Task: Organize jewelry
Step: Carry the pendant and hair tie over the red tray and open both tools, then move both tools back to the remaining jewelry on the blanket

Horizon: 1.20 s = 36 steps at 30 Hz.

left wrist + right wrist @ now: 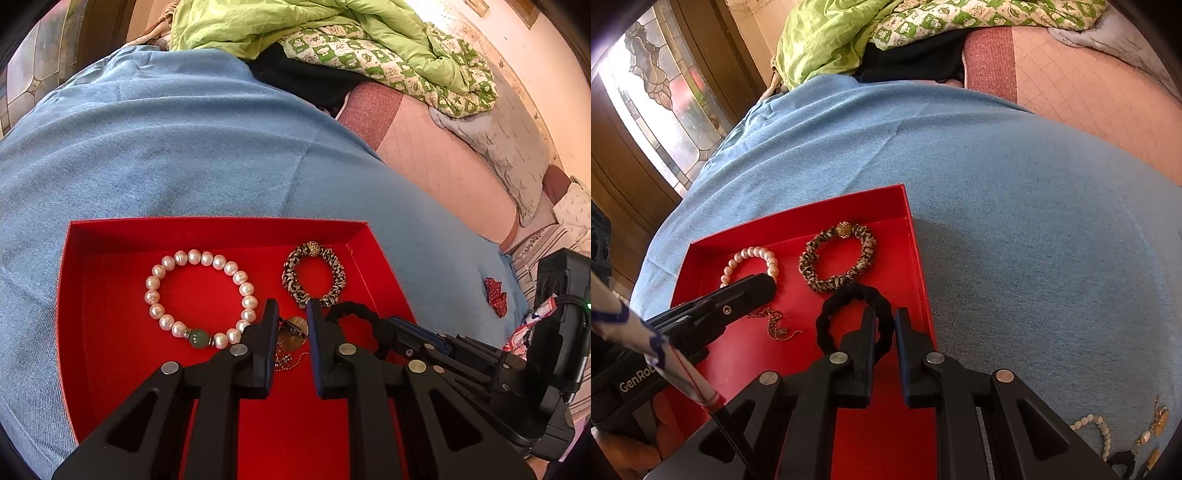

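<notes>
A red tray [110,350] [916,243] lies on a blue cloth. In it are a pearl bracelet [201,299] [750,258], a leopard-print scrunchie [314,275] [836,256], a black scrunchie [853,317] [354,314] and a gold pendant necklace [293,332] [775,325]. My left gripper [291,310] is open just above the gold pendant, with nothing between its jaws. My right gripper [884,317] is open, its jaws straddling the right side of the black scrunchie.
The blue cloth [184,147] [997,203] covers a bed. A green quilt [332,33] is piled at the back. A red polka-dot bow [495,295] lies right of the tray. More loose jewelry, a pearl strand [1097,424] and gold pieces [1158,424], lies at the lower right.
</notes>
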Tool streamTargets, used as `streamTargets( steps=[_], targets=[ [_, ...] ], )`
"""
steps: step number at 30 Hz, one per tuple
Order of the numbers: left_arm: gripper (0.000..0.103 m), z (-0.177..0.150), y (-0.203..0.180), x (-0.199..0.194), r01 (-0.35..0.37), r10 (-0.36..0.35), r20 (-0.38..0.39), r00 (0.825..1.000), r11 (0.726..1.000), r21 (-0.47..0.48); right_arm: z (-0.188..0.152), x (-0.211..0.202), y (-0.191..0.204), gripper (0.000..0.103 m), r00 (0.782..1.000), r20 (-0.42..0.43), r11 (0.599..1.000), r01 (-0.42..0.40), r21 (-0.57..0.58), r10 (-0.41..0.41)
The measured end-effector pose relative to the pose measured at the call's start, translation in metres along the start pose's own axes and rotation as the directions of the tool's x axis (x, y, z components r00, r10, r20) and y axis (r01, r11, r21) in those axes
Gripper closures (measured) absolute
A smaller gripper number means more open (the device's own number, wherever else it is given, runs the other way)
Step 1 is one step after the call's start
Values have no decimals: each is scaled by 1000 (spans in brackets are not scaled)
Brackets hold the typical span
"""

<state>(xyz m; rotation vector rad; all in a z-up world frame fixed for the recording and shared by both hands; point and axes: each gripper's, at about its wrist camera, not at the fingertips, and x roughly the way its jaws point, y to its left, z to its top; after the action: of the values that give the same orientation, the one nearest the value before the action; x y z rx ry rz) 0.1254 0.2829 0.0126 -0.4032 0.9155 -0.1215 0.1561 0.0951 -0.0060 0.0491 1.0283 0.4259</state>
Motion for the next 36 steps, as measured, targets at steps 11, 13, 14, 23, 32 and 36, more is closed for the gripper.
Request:
streamTargets(
  steps=[11,13,14,23,32,36],
  targets=[
    [79,3,-5,-12,12,-12,48,999,1000,0,0,-27,-5,83,998,55,999,-33,17,32],
    [79,3,-9,-19,25,-26,74,997,1000,11,-2,-38,-8,83,997,71,999,-44,10,43],
    [79,3,-13,-22,32,-33,86,996,999,20,-4,-45,-11,83,996,79,999,-47,3,46],
    [79,-5,-49,-31,54,-69,121,990,990,127,-49,-111,-81,83,989,142,997,-37,73,27],
    [79,-19,-86,-19,92,-108,69,992,974,205,-95,-135,-175,83,987,156,954,0,298,-49],
    [79,-29,-114,-9,150,-156,3,988,956,254,-102,-148,-206,83,980,183,923,-3,384,-73]
  ],
)
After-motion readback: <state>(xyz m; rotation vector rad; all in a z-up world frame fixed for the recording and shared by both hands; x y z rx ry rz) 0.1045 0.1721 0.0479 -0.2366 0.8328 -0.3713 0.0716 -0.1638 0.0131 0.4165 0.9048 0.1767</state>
